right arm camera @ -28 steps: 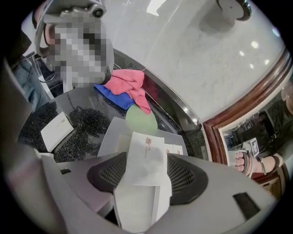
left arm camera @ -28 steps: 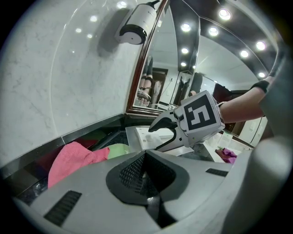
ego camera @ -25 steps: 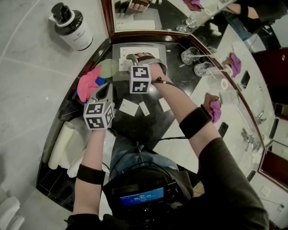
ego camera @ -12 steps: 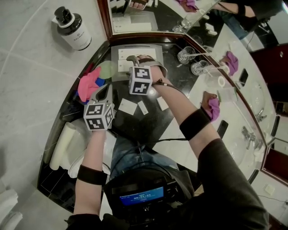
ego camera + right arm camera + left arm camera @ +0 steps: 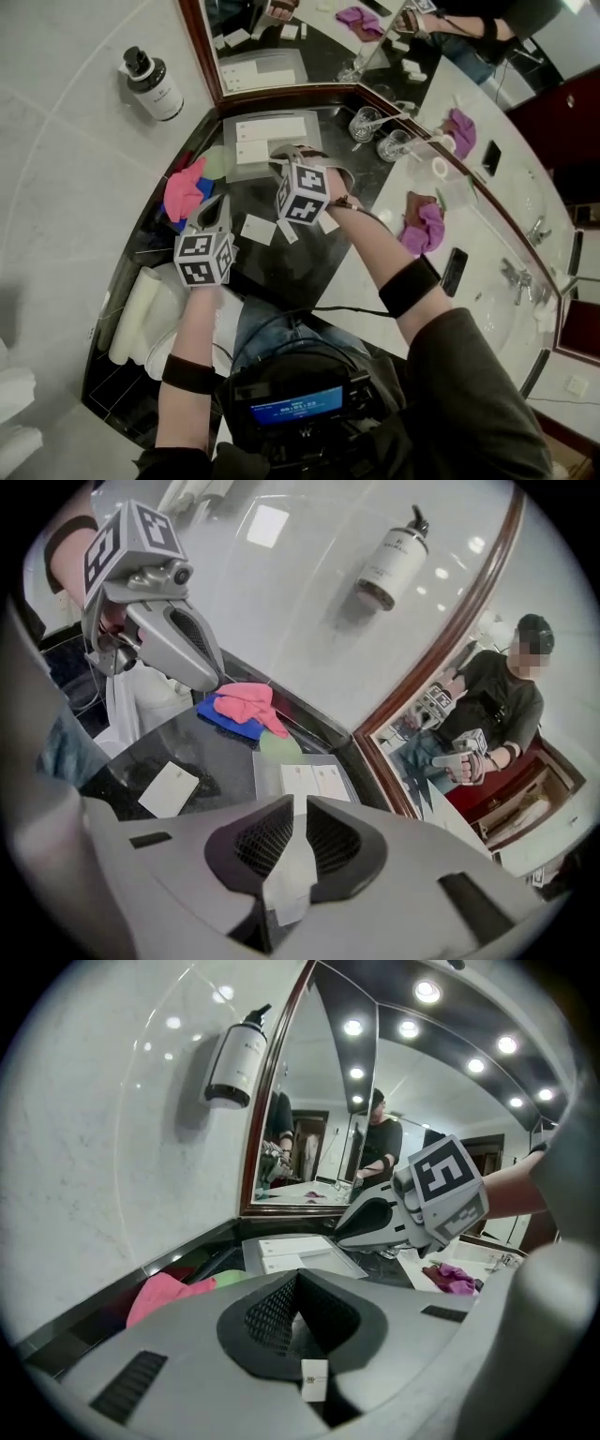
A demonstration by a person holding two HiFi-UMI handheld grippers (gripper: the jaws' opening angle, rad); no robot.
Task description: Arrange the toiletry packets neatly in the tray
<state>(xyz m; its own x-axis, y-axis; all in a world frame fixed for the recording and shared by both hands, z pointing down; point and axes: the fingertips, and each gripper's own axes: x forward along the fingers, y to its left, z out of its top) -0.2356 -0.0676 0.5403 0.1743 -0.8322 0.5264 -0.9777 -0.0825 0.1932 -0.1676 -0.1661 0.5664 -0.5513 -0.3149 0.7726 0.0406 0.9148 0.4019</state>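
Note:
A grey tray (image 5: 229,131) at the back of the black counter holds two white packets (image 5: 270,137) side by side; the pair also shows in the right gripper view (image 5: 314,780). Three more white packets (image 5: 258,228) lie loose on the counter. My right gripper (image 5: 279,157) hangs over the tray's near edge. Its jaws have just been closing and now pinch a white packet (image 5: 286,874) edge-on. My left gripper (image 5: 217,202) hovers to the left of the loose packets. It is shut, with a small white packet (image 5: 314,1379) sticking out of the seam.
A pink cloth (image 5: 185,187) on a blue one lies left of the tray. Two glasses (image 5: 370,122) stand to its right, below the mirror (image 5: 272,37). A rolled towel (image 5: 131,314) is at the near left. A pump bottle (image 5: 150,80) hangs on the wall.
Both grippers have lifted off the counter. The right gripper has rolled and drawn back from the tray's middle toward its near edge. The head view has swung, so the whole scene sits differently.

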